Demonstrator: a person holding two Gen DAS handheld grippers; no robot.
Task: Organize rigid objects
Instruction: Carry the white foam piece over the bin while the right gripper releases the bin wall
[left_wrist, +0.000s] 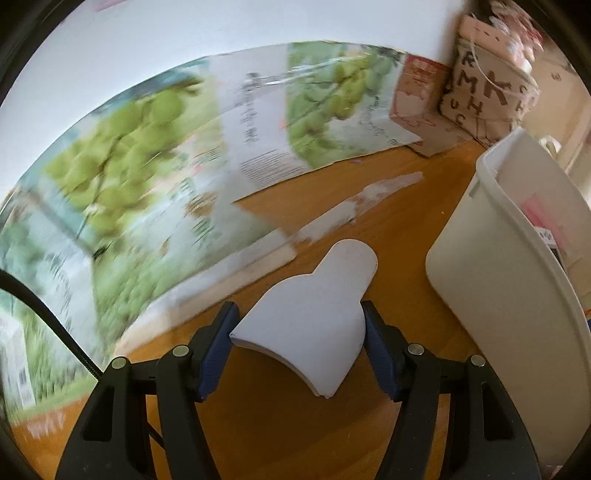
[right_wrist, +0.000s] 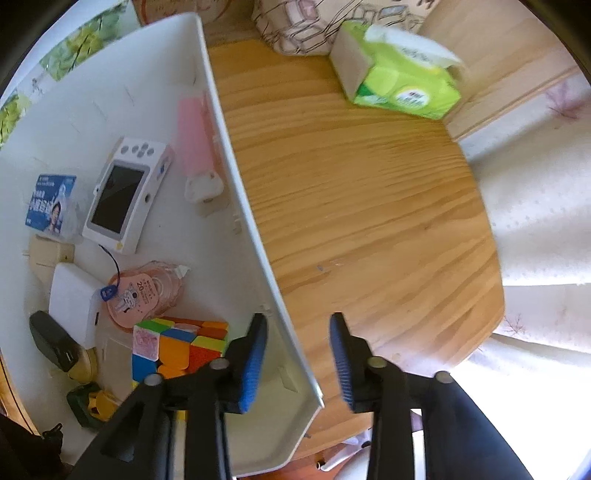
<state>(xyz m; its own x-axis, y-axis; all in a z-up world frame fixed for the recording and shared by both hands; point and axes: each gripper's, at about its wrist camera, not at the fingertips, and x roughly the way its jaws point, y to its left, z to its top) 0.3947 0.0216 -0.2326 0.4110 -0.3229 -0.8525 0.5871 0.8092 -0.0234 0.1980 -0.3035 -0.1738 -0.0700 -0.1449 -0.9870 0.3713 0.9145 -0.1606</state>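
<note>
Plainly white piece (left_wrist: 306, 321) — matte, flared, rigid

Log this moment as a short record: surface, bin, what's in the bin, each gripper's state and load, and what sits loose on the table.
surface: wooden table
bin: white plastic bin, open top, standing on the table
bin contents: colour cube, white handheld device with dark screen, pink tag, blue card, among others
left gripper: shut on a white plastic piece, held above the table beside the bin
right gripper: open, empty, straddling the bin's wall
loose on table: green tissue pack; printed cardboard
</note>
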